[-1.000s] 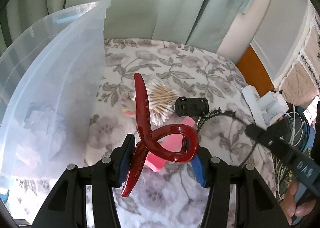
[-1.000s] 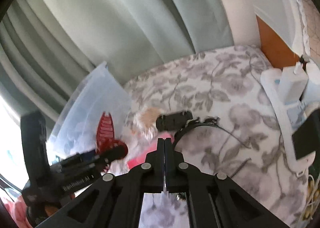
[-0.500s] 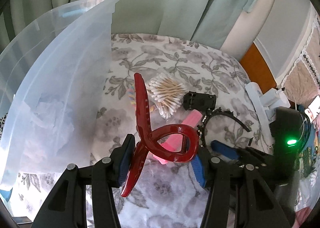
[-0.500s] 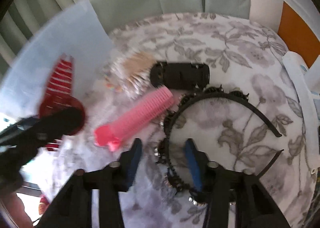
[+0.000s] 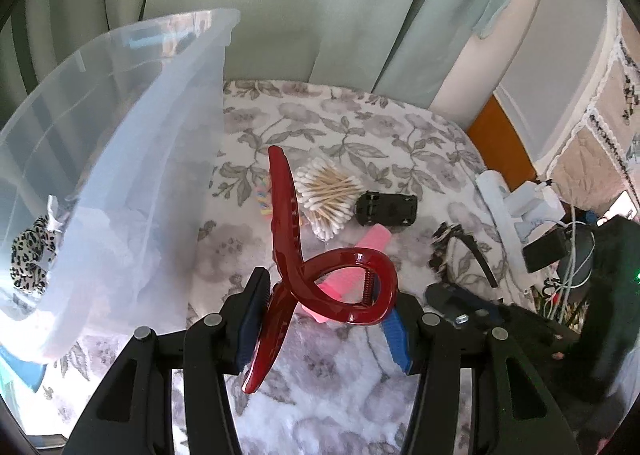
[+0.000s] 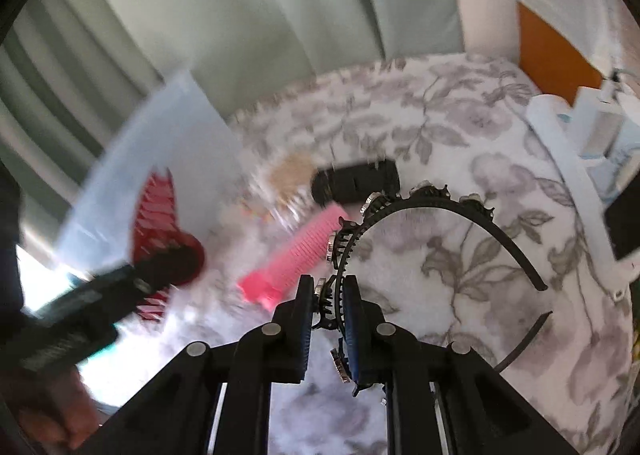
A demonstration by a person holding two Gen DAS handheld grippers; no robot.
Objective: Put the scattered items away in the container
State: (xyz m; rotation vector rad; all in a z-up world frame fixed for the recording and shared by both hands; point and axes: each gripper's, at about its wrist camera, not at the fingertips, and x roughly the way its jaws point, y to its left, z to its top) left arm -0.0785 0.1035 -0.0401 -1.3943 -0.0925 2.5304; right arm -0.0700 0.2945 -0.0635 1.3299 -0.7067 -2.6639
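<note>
My left gripper (image 5: 326, 311) is shut on a dark red claw clip (image 5: 288, 223), which stands up between the blue pads, just right of the clear plastic container (image 5: 120, 135). In the right wrist view my right gripper (image 6: 329, 307) has its jaws closing, and its pads press on the toothed band of a black jewelled headband (image 6: 440, 203) above the floral cover. That headband (image 5: 476, 255) and the right gripper (image 5: 452, 295) also show low on the right of the left wrist view. A pink comb-like roller (image 6: 296, 251) lies just left of the headband.
A bundle of cotton swabs (image 5: 328, 199), a small black toy car (image 5: 386, 209) and a colourful hair tie (image 5: 262, 199) lie beyond the roller. A leopard-print scrunchie (image 5: 28, 255) sits in the container. White boxes and cables (image 5: 532, 207) crowd the right edge; green curtains hang behind.
My right gripper opened, came down over the headband and narrowed onto its band; the headband has shifted off the cover. The left gripper keeps the red clip and has barely moved.
</note>
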